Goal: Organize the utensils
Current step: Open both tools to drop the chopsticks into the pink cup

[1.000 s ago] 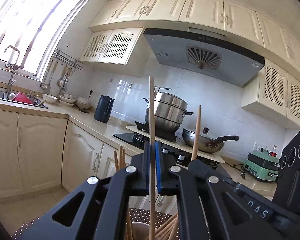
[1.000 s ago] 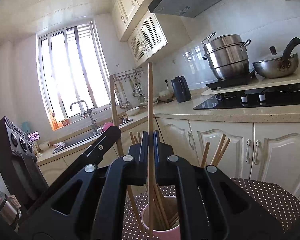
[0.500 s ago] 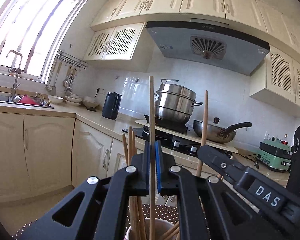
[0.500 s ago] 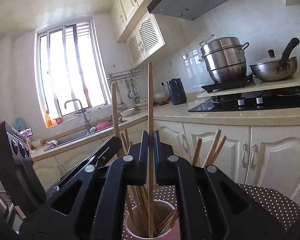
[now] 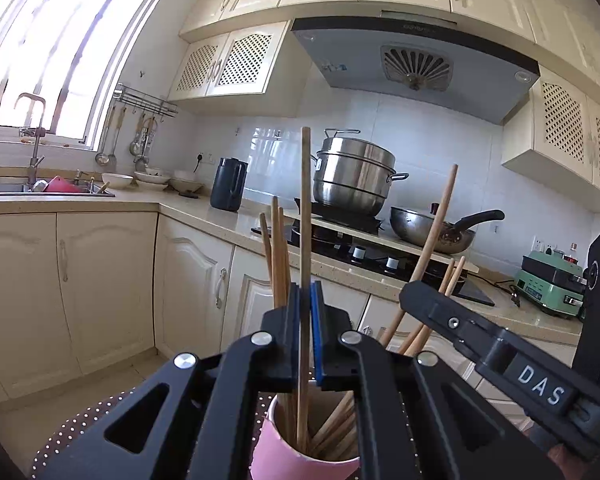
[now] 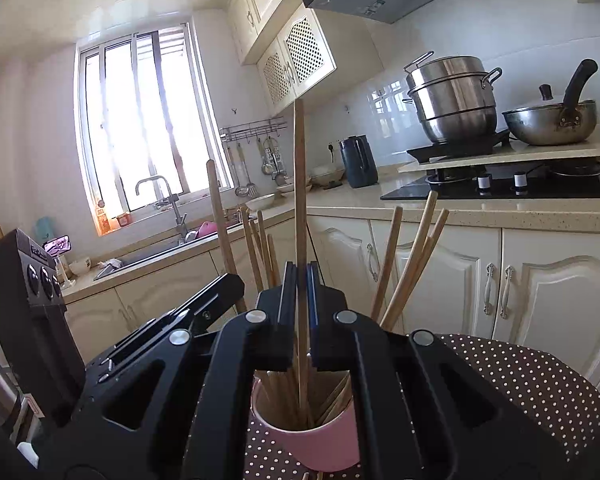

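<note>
A pink cup (image 5: pixel 288 450) holding several wooden chopsticks stands on a brown polka-dot cloth (image 6: pixel 532 380); it also shows in the right wrist view (image 6: pixel 312 446). My left gripper (image 5: pixel 305 300) is shut on one upright chopstick (image 5: pixel 305 200) whose lower end is inside the cup. My right gripper (image 6: pixel 300 280) holds another upright chopstick (image 6: pixel 299 184), its lower end also in the cup, with a thin gap showing beside the pads. Each gripper appears in the other's view, close over the cup.
Cream kitchen cabinets (image 5: pixel 100 288) and a counter run behind. On the hob stand a steel steamer pot (image 5: pixel 354 176) and a wok (image 5: pixel 432 228). A dark kettle (image 5: pixel 228 190), a sink (image 5: pixel 40 188) and a black appliance (image 6: pixel 32 280) are nearby.
Both grippers have lowered their chopsticks toward the cup; the cup has come into view and the chopstick ends now sit inside it. The two grippers have drawn closer together.
</note>
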Demonstrator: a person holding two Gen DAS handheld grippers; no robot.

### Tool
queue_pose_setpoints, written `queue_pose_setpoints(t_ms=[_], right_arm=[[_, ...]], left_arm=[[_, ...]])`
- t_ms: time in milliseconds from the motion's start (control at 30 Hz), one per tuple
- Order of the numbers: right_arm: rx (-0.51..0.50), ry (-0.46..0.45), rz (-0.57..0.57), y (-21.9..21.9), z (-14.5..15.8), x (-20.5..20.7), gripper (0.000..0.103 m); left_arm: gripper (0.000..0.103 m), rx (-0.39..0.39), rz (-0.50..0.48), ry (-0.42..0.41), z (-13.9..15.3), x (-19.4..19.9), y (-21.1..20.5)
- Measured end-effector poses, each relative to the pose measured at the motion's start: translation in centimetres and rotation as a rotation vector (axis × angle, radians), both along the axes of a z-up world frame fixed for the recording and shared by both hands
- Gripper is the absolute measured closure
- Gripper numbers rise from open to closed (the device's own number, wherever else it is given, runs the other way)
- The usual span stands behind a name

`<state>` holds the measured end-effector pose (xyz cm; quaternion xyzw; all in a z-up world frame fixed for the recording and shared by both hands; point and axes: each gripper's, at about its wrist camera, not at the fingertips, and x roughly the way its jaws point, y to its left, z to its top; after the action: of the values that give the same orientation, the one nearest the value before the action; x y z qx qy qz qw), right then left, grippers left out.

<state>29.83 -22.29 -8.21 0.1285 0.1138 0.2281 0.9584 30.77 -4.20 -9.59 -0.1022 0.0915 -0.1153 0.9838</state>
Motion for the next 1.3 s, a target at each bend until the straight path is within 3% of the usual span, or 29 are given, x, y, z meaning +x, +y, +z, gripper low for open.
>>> queue_pose_setpoints(t_ms=[100,200,400,667,733,1000,1167,1233,1300], right_arm=[[-0.010,0.009,0.005,0.2,-0.4,-0.3,0.097],[-0.016,0.018,0.009,0.4,-0.7,-0.6,0.097],[-0.038,0.045,0.011,0.9,-1.4,-0.5,0.097],[-0.075,0.082,0.019,1.7,-2.5,-0.5,0.097],[-0.078,0.082,0.010,1.6,-2.6,-0.7,0.097],[-0.059,0.095,-0.002,1.1,-2.2,-1.6,0.096],[-0.059,0.124,-0.010,1.2,-2.3,-1.8,0.084],[-0.060,0.119,-0.020,1.2,-2.1,-2.2,0.065],[-0.066,0.105,-0.028,1.3,-1.8,-2.7,0.053]], left_arm=[[0.096,0.004,0.006,0.012,-0.1,-0.5,0.5],[0.078,0.005,0.012,0.013,0.0,-1.0,0.8],[0.075,0.054,0.040,0.007,0.2,-2.2,1.2],[0.069,0.119,0.097,0.060,-0.2,-3.2,1.8],[0.062,0.133,0.112,0.076,-0.2,-3.4,2.0],[0.051,0.161,0.151,0.127,0.1,-4.7,3.2],[0.049,0.203,0.177,0.147,0.2,-5.5,3.4],[0.048,0.202,0.176,0.159,0.2,-5.8,3.6],[0.048,0.198,0.177,0.169,0.4,-6.1,3.9]])
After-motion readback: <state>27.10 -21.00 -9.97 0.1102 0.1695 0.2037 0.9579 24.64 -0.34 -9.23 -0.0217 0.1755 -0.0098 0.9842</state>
